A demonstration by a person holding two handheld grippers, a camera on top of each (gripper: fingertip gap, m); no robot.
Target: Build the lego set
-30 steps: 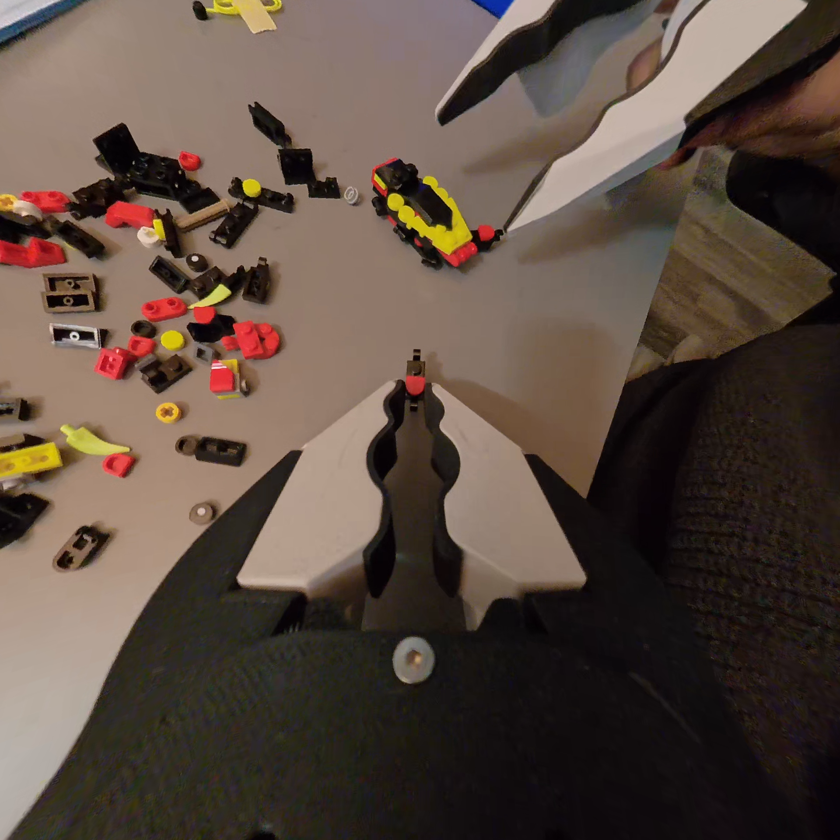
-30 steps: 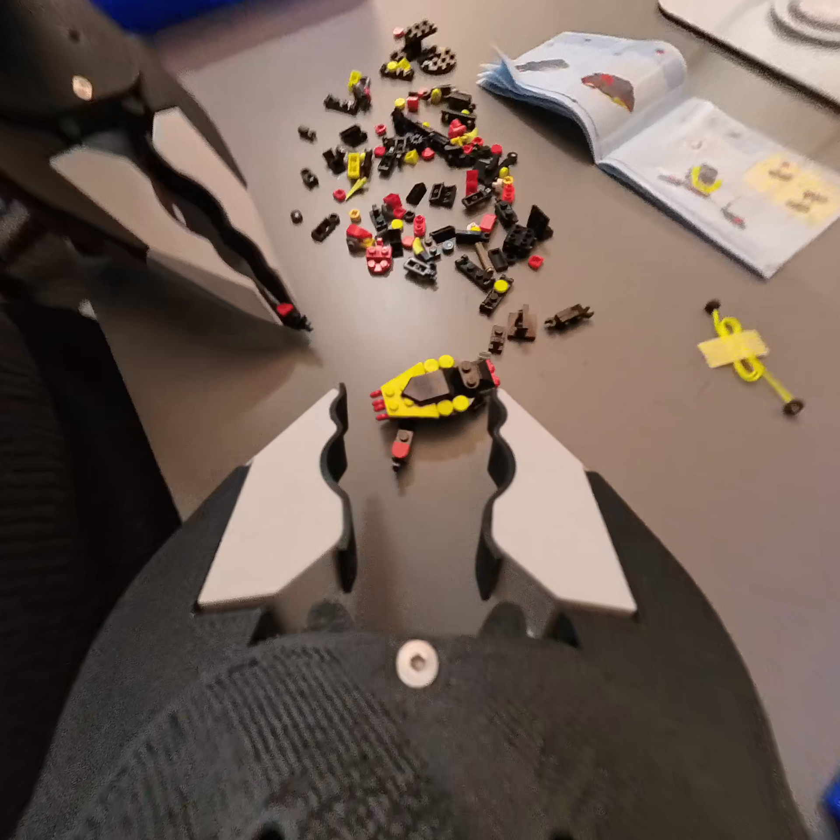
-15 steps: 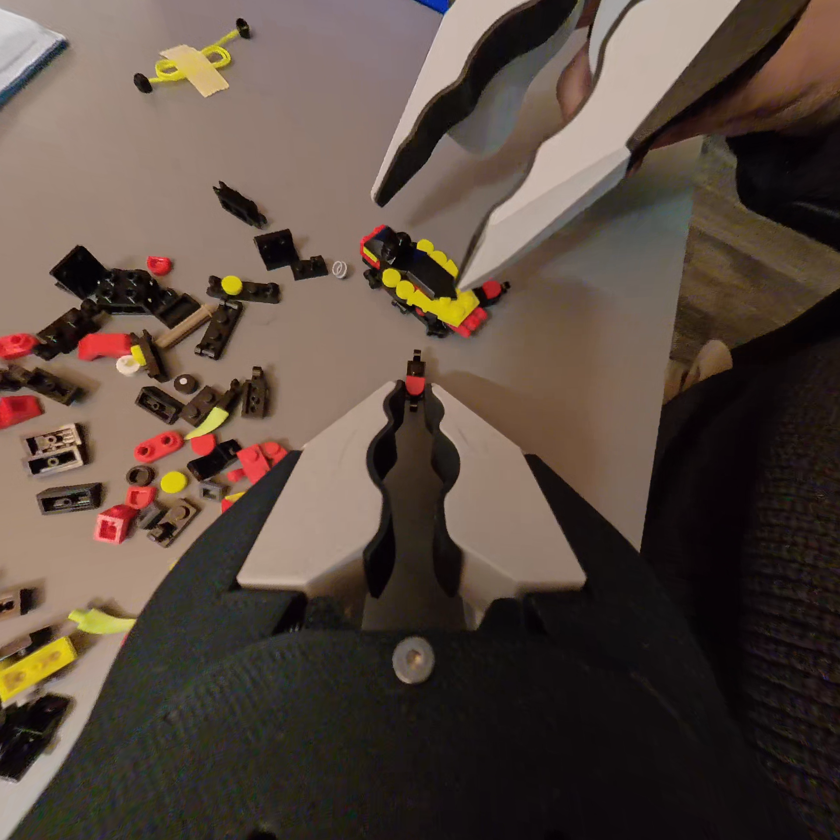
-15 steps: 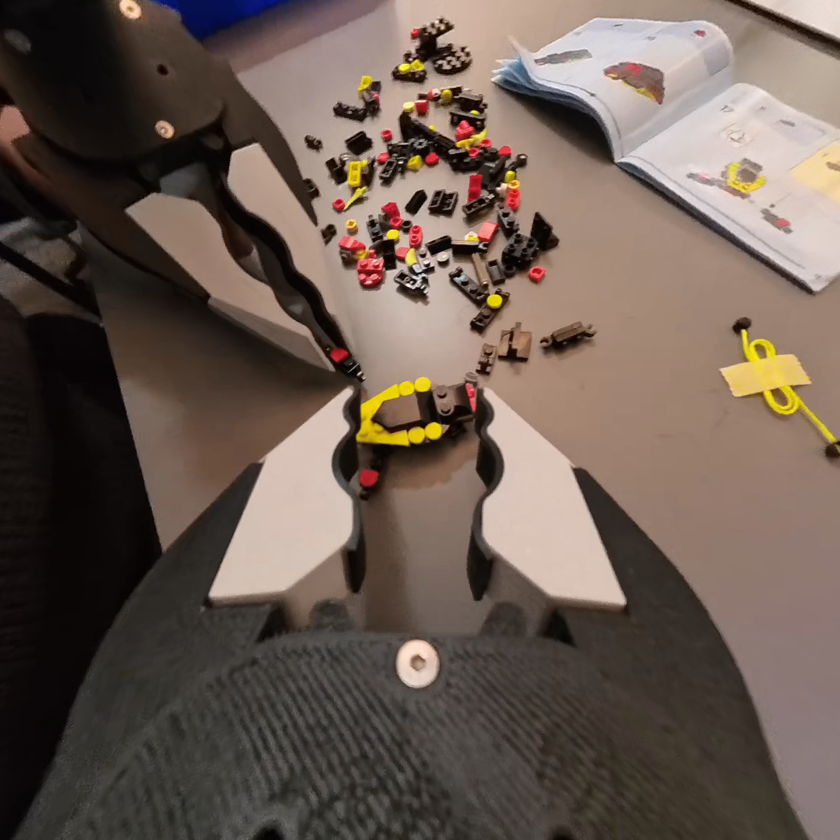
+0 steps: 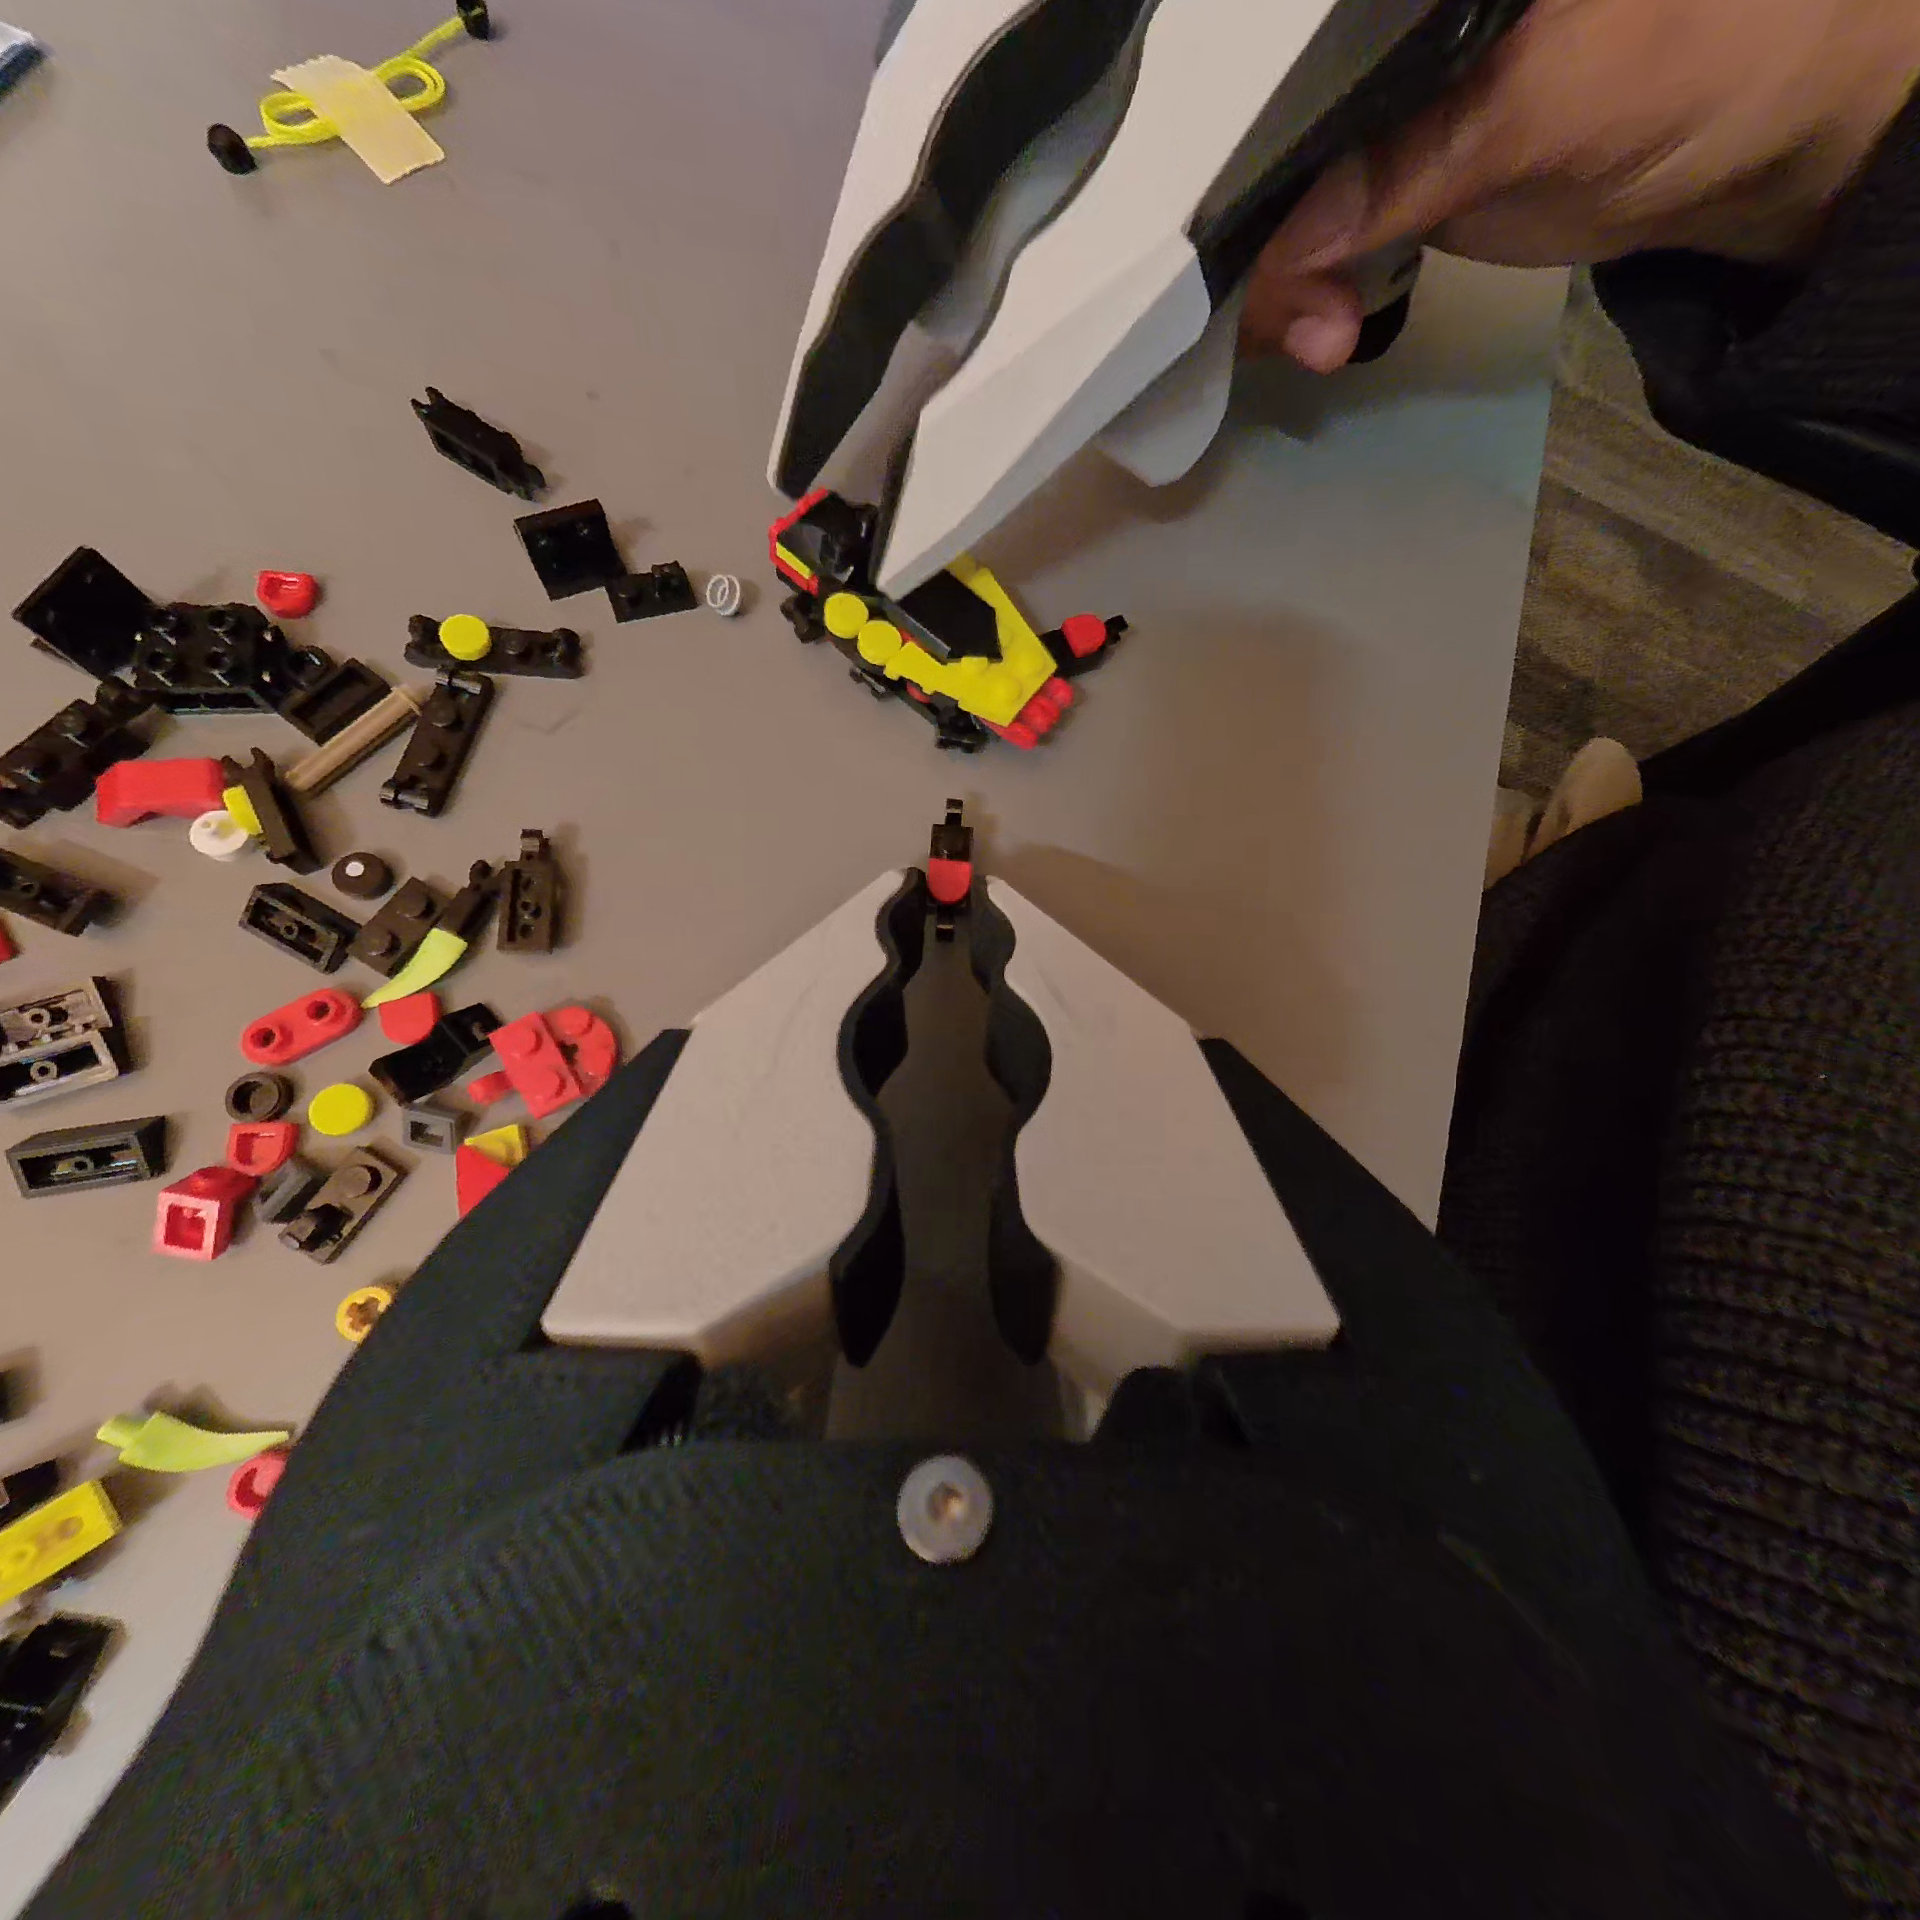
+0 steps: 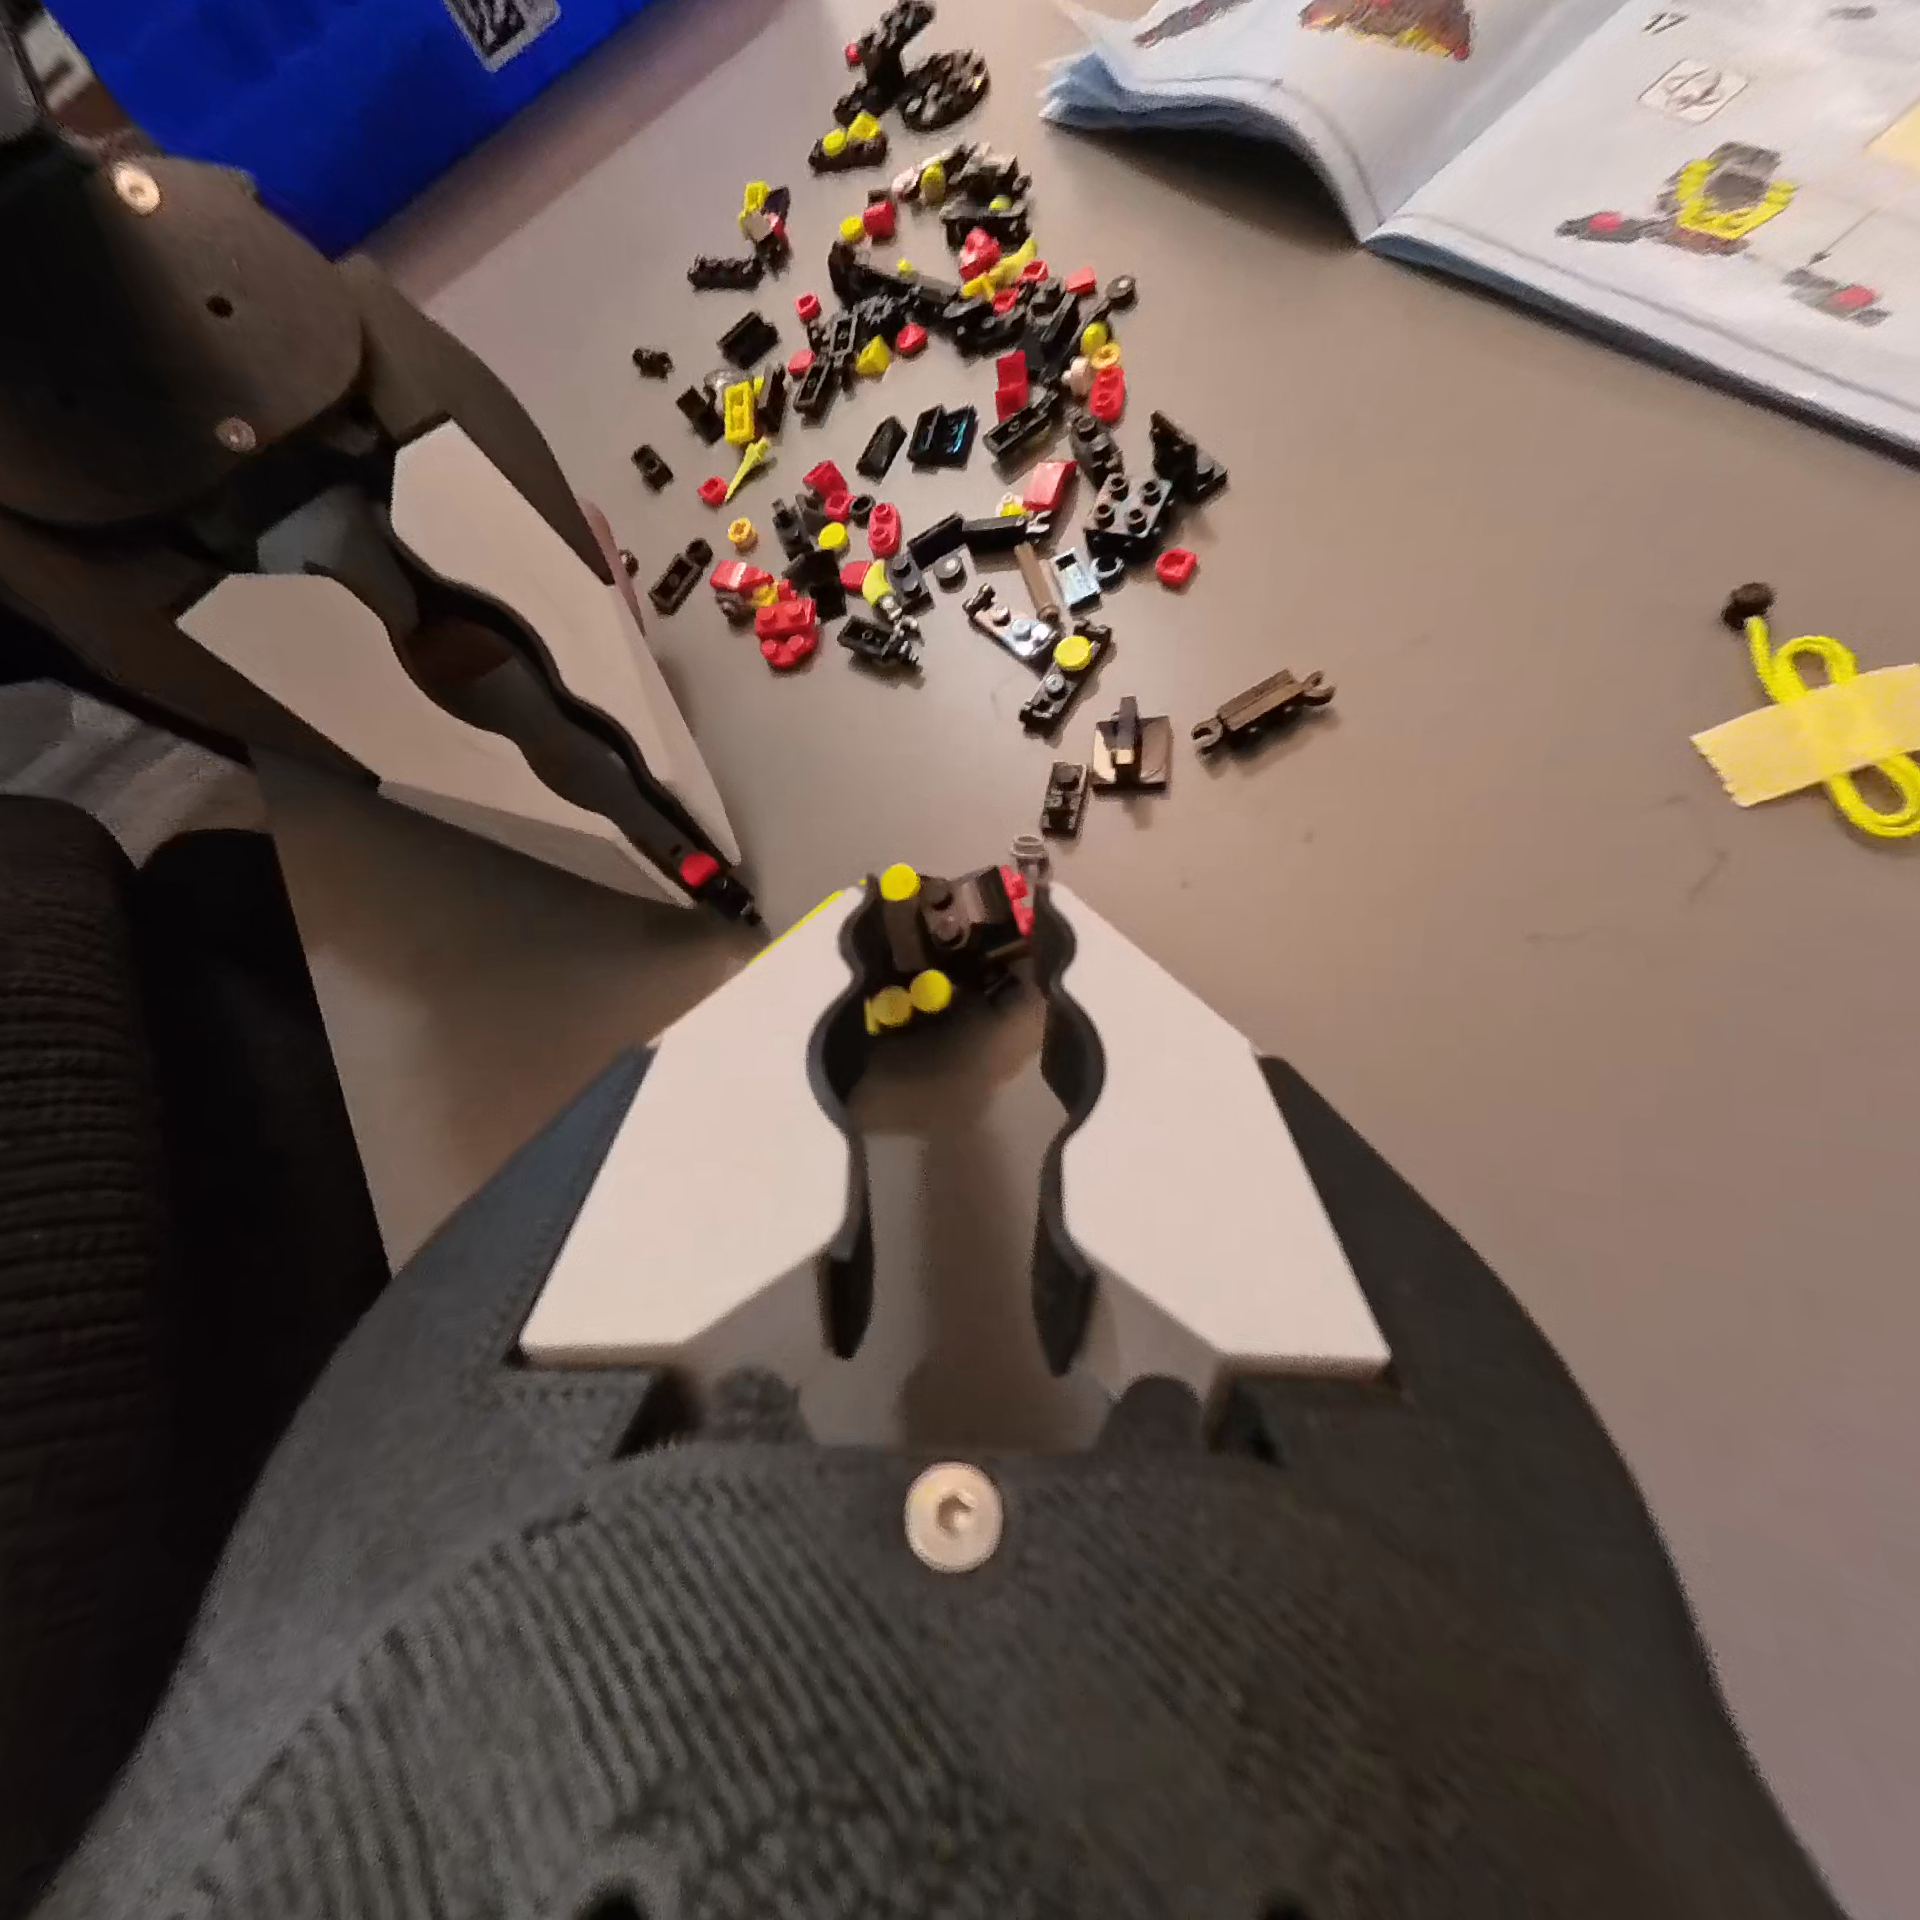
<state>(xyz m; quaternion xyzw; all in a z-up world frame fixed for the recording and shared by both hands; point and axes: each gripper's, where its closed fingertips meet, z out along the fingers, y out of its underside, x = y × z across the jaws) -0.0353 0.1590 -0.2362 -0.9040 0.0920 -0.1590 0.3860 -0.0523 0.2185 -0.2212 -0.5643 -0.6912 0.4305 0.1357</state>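
On the grey table (image 6: 1455, 935) lies an open booklet (image 6: 1558, 177) beside a heap of loose bricks (image 6: 935, 468). The right gripper (image 6: 951, 914) is clamped on the yellow-and-black brick model (image 5: 925, 634) near the table's edge. The left gripper (image 5: 948, 883) pinches a small red-and-black piece (image 5: 948, 868) just beside it.

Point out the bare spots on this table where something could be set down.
Bare grey table lies between the loose brick pile and the taped yellow cord, below the booklet. Another bare strip runs along the table edge beside the yellow model. The pile itself is crowded.
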